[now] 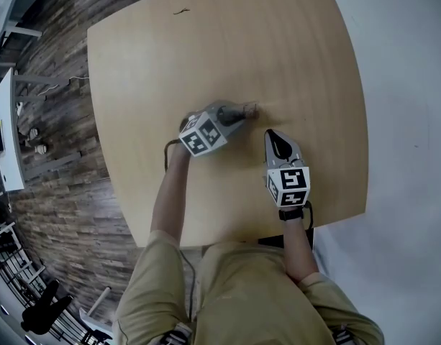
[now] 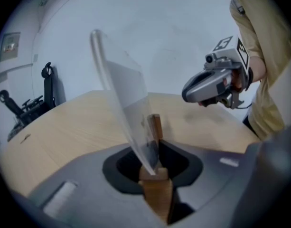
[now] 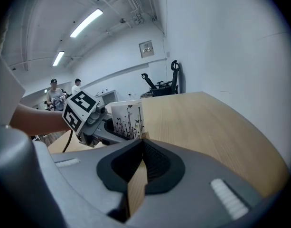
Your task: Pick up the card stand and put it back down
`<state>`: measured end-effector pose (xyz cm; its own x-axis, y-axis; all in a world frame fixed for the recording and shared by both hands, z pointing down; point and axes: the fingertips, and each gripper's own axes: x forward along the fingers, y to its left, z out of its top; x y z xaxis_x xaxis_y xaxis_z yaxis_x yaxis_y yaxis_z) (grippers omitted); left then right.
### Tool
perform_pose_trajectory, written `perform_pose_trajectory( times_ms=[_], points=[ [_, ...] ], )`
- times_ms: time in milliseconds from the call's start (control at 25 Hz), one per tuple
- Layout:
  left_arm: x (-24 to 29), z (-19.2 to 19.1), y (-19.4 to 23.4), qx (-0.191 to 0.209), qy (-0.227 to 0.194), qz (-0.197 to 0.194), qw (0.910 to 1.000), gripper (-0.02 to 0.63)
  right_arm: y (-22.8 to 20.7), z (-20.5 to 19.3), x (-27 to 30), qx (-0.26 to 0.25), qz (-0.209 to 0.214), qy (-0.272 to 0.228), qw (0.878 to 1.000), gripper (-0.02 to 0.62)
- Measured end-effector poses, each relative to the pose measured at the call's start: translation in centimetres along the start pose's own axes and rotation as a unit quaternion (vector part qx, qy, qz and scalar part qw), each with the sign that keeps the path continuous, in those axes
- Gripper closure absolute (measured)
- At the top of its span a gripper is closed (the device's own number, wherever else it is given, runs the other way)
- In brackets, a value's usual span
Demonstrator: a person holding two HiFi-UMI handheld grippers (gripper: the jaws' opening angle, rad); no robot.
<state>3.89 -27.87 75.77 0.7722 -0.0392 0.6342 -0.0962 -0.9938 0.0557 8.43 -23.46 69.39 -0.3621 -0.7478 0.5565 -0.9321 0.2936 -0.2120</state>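
The card stand [image 1: 251,109] is a small wooden block near the table's middle, carrying a white card printed with black plants [image 3: 127,120]. My left gripper [image 1: 243,111] reaches it from the left. In the left gripper view the wooden block [image 2: 156,186] fills the gap between the jaws, which press on both its sides, and the card [image 2: 128,103] leans up and to the left. My right gripper [image 1: 270,134] hovers just right of the stand, its jaws together with nothing between them. It shows in the left gripper view as the right gripper [image 2: 209,85], above the tabletop.
The light wooden table [image 1: 170,63] spreads far beyond the stand; its right edge [image 1: 365,157] borders a pale floor. White furniture [image 1: 4,128] stands at the left on dark plank flooring. An office chair [image 3: 159,83] and two people [image 3: 54,95] are far behind.
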Motion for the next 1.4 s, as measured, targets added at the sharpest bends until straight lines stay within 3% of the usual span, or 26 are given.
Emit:
perform_pose_trajectory(
  times_ms=[120, 280, 440, 600, 760, 1000, 1200, 1400],
  points=[
    [-0.9, 1.1, -0.9, -0.035, -0.014, 0.006, 0.9993, 0.511, -0.2, 0.9, -1.5, 0.0, 0.002, -0.01, 1.0, 0.589],
    [-2.9, 4.0, -2.1, -0.051, -0.025, 0.034, 0.9978, 0.511, -0.6, 2.3, -4.0, -0.005, 0.003, -0.027, 1.0, 0.589],
    [-5.2, 8.0, -4.5, -0.065, -0.048, 0.061, 0.9948, 0.509, -0.7, 4.2, -7.6, -0.051, -0.015, -0.051, 0.997, 0.589],
    [-7.3, 11.7, -6.8, -0.071, -0.047, 0.116, 0.9896, 0.509, -0.8, 6.5, -11.7, -0.072, -0.013, -0.087, 0.994, 0.589],
    [-9.7, 14.8, -8.3, -0.084, -0.07, 0.181, 0.9774, 0.509, -1.1, 8.4, -14.9, -0.073, -0.007, -0.118, 0.99, 0.589],
    [-14.2, 19.2, -11.8, -0.116, -0.136, 0.277, 0.9441, 0.509, 0.1, 10.3, -19.7, -0.079, 0.019, -0.156, 0.984, 0.59],
    [-18.0, 21.9, -15.6, -0.132, -0.186, 0.351, 0.9083, 0.509, 2.0, 12.2, -23.1, -0.093, 0.044, -0.187, 0.977, 0.589],
    [-21.9, 23.6, -18.3, -0.126, -0.216, 0.433, 0.8661, 0.509, 4.0, 14.0, -25.8, -0.102, 0.063, -0.219, 0.968, 0.59]
  ],
)
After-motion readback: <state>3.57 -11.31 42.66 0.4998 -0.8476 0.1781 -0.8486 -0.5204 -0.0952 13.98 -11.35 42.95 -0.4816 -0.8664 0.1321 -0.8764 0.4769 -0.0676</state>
